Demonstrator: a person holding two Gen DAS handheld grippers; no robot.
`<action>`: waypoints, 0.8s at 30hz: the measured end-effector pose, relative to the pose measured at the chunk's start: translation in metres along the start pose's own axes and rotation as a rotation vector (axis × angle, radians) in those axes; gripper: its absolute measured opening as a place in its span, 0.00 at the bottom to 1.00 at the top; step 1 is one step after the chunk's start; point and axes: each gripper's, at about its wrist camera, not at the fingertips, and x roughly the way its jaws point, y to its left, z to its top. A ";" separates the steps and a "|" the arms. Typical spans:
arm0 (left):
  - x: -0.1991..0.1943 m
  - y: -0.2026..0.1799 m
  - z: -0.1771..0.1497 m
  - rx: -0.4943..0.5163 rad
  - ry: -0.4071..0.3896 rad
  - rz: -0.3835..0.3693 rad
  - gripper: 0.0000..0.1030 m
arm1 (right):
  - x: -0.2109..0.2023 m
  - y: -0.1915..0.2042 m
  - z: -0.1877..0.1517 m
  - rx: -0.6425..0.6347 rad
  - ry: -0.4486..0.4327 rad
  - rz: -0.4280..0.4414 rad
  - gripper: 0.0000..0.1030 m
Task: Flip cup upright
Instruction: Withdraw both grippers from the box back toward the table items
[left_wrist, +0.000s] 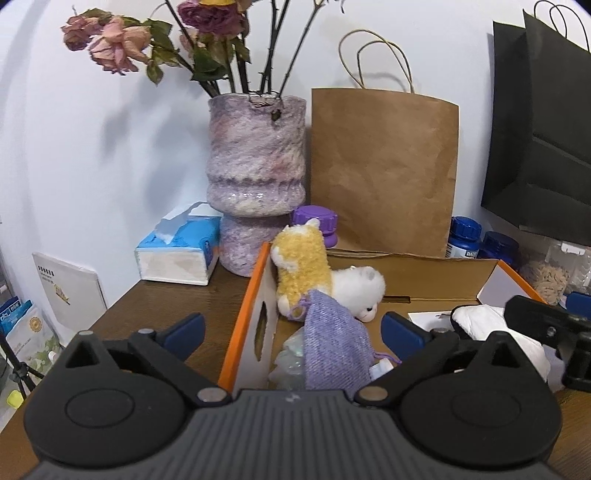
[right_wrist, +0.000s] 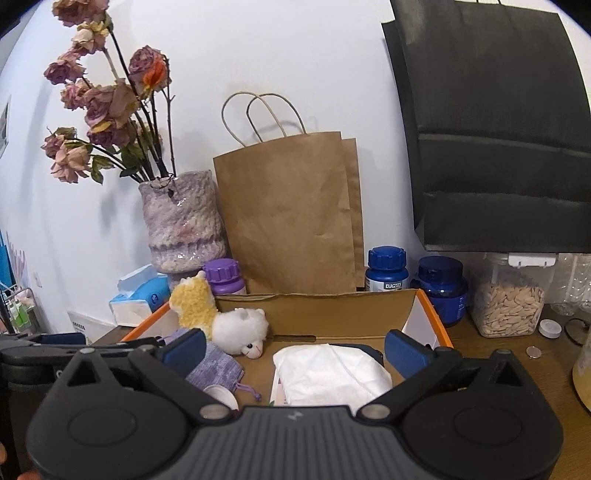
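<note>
No cup shows clearly in either view. A small white rounded object peeks out beside a purple knit pouch in the orange-rimmed cardboard box; I cannot tell what it is. My left gripper hovers open over the box's left wall, with the pouch below its gap. My right gripper hangs open above a white folded cloth in the box. Neither holds anything. Each gripper shows at the edge of the other's view: the right one, the left one.
In the box lie a yellow plush and a white plush. Behind stand a purple vase of dried roses, a brown paper bag, a tissue box, a purple jar, blue jars, a black bag and a seed container.
</note>
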 end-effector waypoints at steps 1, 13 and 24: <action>-0.002 0.001 -0.001 -0.003 -0.004 -0.001 1.00 | -0.002 0.000 -0.001 -0.002 -0.002 -0.001 1.00; -0.041 0.017 -0.019 -0.019 -0.038 -0.001 1.00 | -0.040 0.004 -0.016 -0.036 -0.033 -0.018 1.00; -0.081 0.021 -0.044 -0.014 -0.027 -0.013 1.00 | -0.088 0.009 -0.037 -0.056 -0.058 -0.025 1.00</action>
